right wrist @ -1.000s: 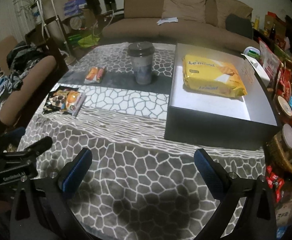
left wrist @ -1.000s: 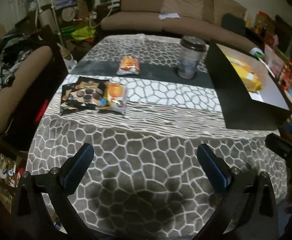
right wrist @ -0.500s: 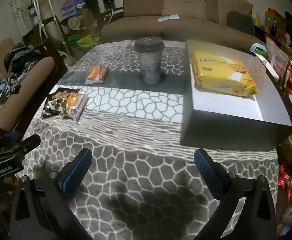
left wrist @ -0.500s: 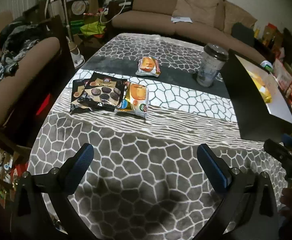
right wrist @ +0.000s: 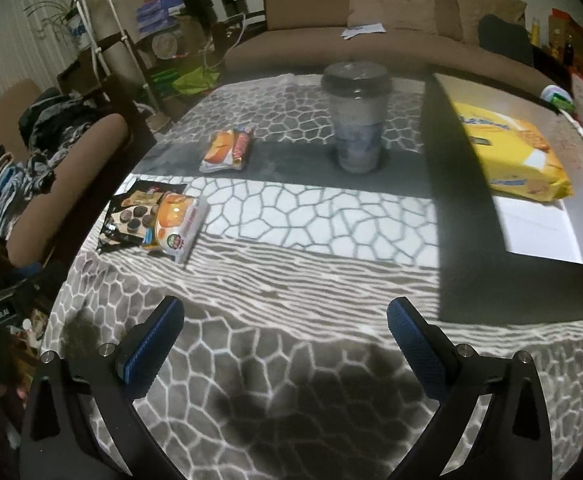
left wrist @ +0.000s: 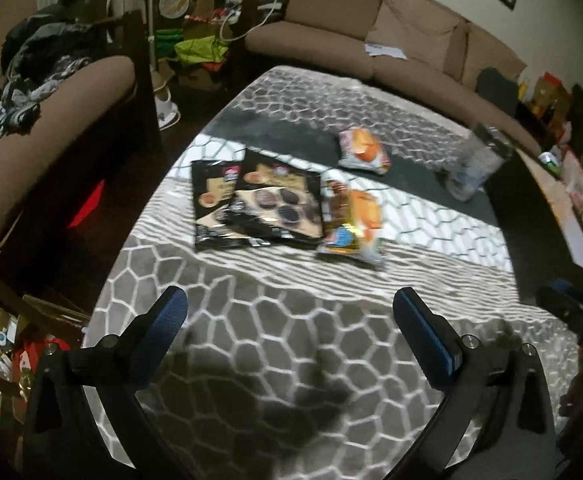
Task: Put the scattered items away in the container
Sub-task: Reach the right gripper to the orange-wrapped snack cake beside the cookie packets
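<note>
Reaching is the step in hand, I judge: the left gripper [left wrist: 289, 312], jaws spread and empty, faces the dark cookie packets [left wrist: 259, 204] and orange packet [left wrist: 351, 220] on the counter [left wrist: 291, 360]. Next it must descend over one. Rightward, the right gripper [right wrist: 285, 320] hovers empty and wide before the box [right wrist: 531, 220].

On the tabletop [right wrist: 291, 240] the box [right wrist: 471, 220] stands at the right, with one packet [right wrist: 507, 152] lying inside it. Left of the box, near its far corner, stands a cup [right wrist: 357, 120]. Farther left lies a small snack [right wrist: 227, 150]. Nearer and at the left edge lie two flat packs [left wrist: 251, 204], overlapping, with a pouch [left wrist: 351, 220] touching their right side. A sofa [right wrist: 371, 20] stands behind the tabletop.
</note>
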Motion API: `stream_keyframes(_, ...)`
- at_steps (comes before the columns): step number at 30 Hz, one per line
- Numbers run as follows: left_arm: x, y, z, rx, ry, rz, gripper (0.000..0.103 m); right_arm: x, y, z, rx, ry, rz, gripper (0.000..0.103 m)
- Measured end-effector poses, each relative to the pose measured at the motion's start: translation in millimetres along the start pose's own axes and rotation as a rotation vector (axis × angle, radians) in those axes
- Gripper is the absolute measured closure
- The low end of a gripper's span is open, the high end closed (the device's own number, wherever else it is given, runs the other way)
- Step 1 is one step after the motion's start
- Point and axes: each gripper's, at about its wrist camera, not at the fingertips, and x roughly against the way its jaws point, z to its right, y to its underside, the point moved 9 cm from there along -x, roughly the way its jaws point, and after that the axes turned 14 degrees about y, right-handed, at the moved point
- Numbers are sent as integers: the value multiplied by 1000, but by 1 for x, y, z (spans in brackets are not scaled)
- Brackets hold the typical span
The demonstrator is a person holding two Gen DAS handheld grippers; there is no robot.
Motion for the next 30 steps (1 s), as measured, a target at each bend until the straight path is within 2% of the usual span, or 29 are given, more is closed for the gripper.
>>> stream_keyframes(9, -36, -2, -46, 95, 33, -17, 0, -42, -14, -27, -4, -46, -26, 0)
stream_keyframes(13, -50, -11, -56, 105, 35, -20, 0, -56, -18, -36, -7, -71, -34, 0)
stream_keyframes(19, -66, -28, -81, 184, 59, -17, 0, -71, -28, -55, -37, -143, -50, 0)
stream_keyframes(27, -77, -42, -77, 127, 73, -10, 0, -91, -37, -90, -54, -204, -69, 0)
stream_keyframes(30, -77, -45, -77, 135, 83, 10, 0, -94, -39, -108, -50, -227, -60, 0)
